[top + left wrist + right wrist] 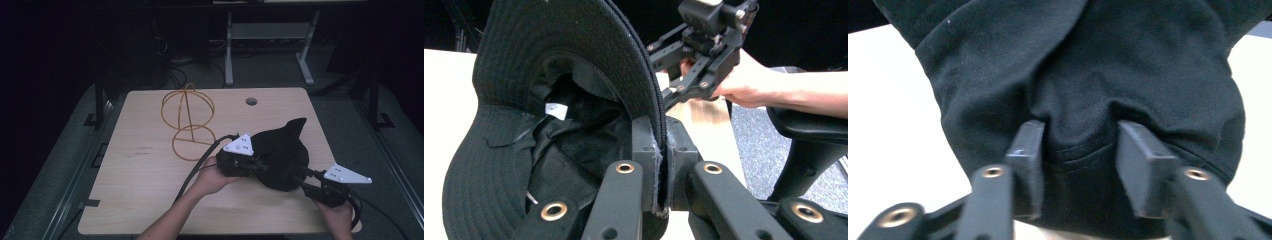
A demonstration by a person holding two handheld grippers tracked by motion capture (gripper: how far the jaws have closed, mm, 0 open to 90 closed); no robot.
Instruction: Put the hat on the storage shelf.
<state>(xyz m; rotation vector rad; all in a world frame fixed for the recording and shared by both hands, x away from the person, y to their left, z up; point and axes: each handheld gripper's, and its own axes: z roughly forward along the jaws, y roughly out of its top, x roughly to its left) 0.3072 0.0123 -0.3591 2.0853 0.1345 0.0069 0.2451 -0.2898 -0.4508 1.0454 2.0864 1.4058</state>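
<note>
A light wooden table (pixel 150 165) carries everything, seen whole from the high view, with a round hole (pixel 251 101) near its far edge. On its right half sits a black bucket hat (pixel 280 155), held between both grippers just off the near edge. Behind it to the left stands a gold wire stand (pixel 188 122), well apart from the hat.

The left gripper (pixel 247 162) comes at the hat from the left. The left gripper view shows what the high view hides: the jaws are pressed nearly together with the hat's stitched brim (pixel 659 125) pinched edge-on between them, the inside and a white label (pixel 556 110) open to the camera, and the other hand with its gripper beyond.

The right gripper (pixel 305 182) meets the hat's near right side. The right gripper view shows its jaws partly open, a bunched fold of the crown fabric (pixel 1080 125) sitting between them; how tightly they grip I cannot tell
</note>
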